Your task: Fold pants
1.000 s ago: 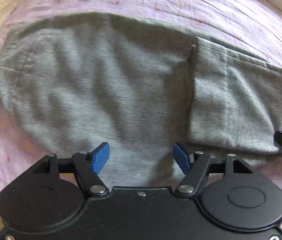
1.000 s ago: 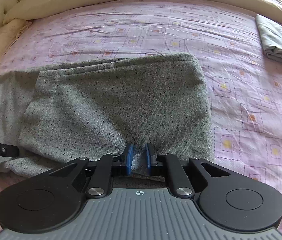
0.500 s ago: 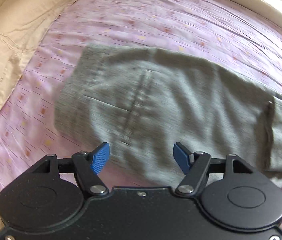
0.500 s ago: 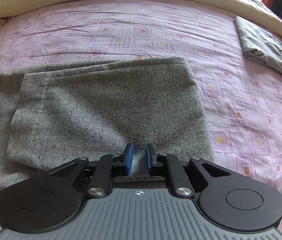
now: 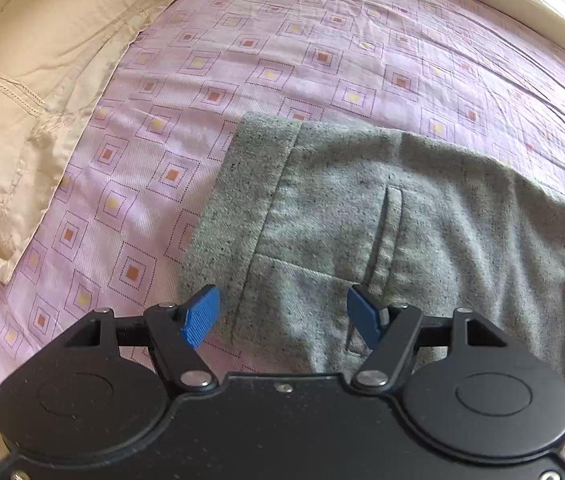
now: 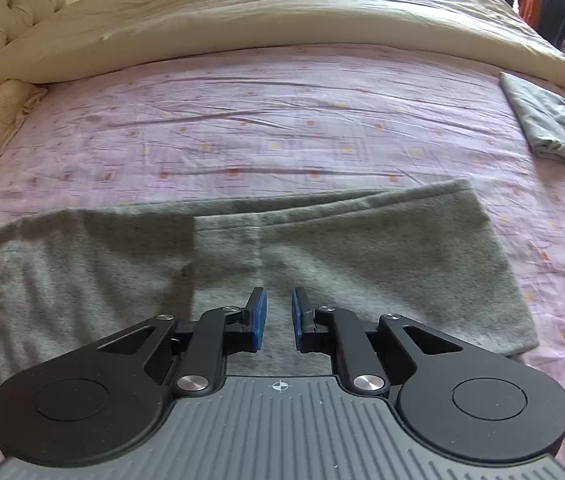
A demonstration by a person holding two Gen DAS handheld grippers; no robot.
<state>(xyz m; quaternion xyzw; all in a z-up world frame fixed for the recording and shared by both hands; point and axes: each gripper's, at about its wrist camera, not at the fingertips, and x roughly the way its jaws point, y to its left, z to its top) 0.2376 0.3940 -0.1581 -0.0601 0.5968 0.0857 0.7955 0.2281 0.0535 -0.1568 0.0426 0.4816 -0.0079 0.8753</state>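
The grey pants lie flat on the pink patterned bed sheet, with the legs folded back over the body. In the left wrist view I see the waistband end with a back pocket slit. My left gripper is open and empty, hovering over the near waistband corner. In the right wrist view the pants stretch across, the folded leg end on the right. My right gripper hovers over their near edge with a narrow gap between the pads and nothing between them.
A cream pillow lies left of the waistband. A cream duvet is bunched along the far side of the bed. A folded grey garment lies at the right. Clothes hang at the far right.
My left gripper has swept left along the pants from the middle to the waistband end. My right gripper has pulled back and risen, widening its view; its gap has opened slightly.
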